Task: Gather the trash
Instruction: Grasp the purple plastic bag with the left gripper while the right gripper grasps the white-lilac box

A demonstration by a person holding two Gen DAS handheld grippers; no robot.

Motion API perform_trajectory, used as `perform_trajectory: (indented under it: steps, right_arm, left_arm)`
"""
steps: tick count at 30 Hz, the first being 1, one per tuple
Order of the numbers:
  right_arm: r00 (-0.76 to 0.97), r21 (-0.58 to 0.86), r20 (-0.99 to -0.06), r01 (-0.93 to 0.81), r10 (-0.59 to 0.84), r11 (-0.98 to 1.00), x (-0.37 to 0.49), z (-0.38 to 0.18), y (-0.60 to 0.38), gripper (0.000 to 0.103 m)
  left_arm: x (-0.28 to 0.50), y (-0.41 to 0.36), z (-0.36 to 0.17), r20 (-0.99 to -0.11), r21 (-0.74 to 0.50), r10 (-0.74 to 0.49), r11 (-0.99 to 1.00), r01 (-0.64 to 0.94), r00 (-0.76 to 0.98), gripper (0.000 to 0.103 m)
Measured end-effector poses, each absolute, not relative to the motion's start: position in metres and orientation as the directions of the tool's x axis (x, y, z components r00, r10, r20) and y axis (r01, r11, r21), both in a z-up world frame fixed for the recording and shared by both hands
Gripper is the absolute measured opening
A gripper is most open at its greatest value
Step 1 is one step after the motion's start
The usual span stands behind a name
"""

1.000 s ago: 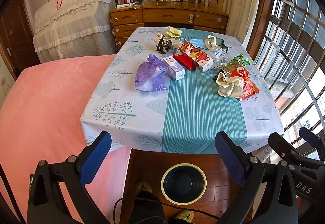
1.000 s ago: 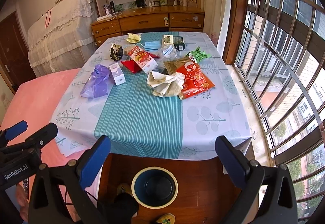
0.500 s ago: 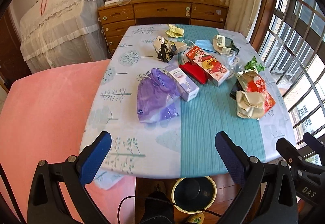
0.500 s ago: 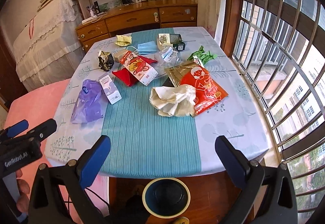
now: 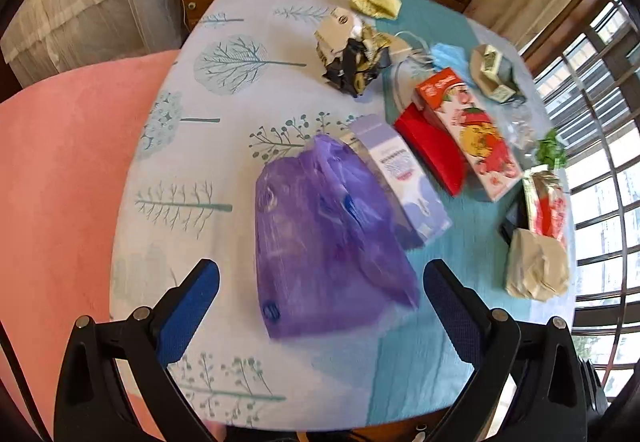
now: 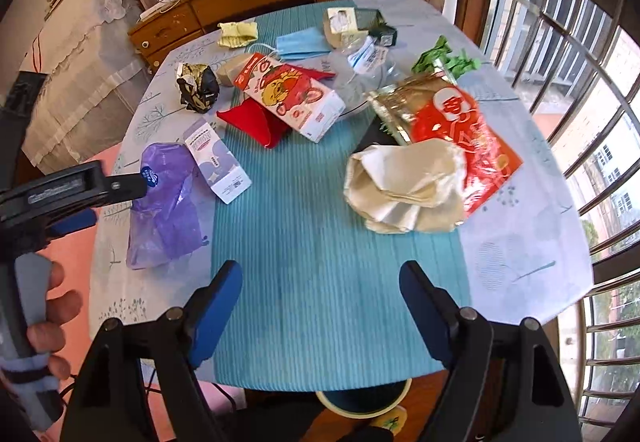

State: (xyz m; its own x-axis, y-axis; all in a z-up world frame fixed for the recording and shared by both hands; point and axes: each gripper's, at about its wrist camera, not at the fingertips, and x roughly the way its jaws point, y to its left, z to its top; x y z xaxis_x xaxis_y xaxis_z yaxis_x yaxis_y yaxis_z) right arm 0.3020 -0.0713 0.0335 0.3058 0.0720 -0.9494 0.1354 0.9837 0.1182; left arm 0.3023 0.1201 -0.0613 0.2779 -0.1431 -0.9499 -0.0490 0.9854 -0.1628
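Trash all on the tabletop (image 6: 520, 242), none collected yet: purple bag (image 5: 320, 238) near left edge, white carton (image 6: 218, 165) beside it, red box (image 6: 292, 97) mid-tabletop, crumpled beige wrapper (image 6: 404, 185) toward right edge. Left gripper (image 5: 320, 282) spread above bag; right gripper (image 6: 320, 302) spread, holding nothing. Bin (image 6: 360, 400) below near edge.

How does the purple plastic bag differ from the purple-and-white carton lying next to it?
The purple plastic bag is soft, crumpled and translucent; the purple-and-white carton is a rigid, straight-edged box with printed panels. The bag is one colour all over, the carton purple with white faces. The bag spreads wider and lies on the tree-print cloth; the carton is slimmer and lies at the teal stripe's edge. Both lie flat, side by side, not gripped.
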Motion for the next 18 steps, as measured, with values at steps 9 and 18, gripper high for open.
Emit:
perform_trajectory:
  steps: [9, 18]
  right_arm:
    - [0.287, 0.131, -0.951, 0.029, 0.117, 0.991, 0.342, 0.026, -0.035, 0.078]
    - [0.259, 0.083, -0.96, -0.112, 0.11, 0.99, 0.394, 0.008, 0.001, 0.075]
  left_arm:
    - [0.337, 0.133, -0.116, -0.985, -0.102, -0.091, 0.992, -0.075, 0.148, 0.1]
    - [0.332, 0.129, -0.129, -0.991, -0.062, -0.062, 0.998, 0.007, 0.115, 0.07]
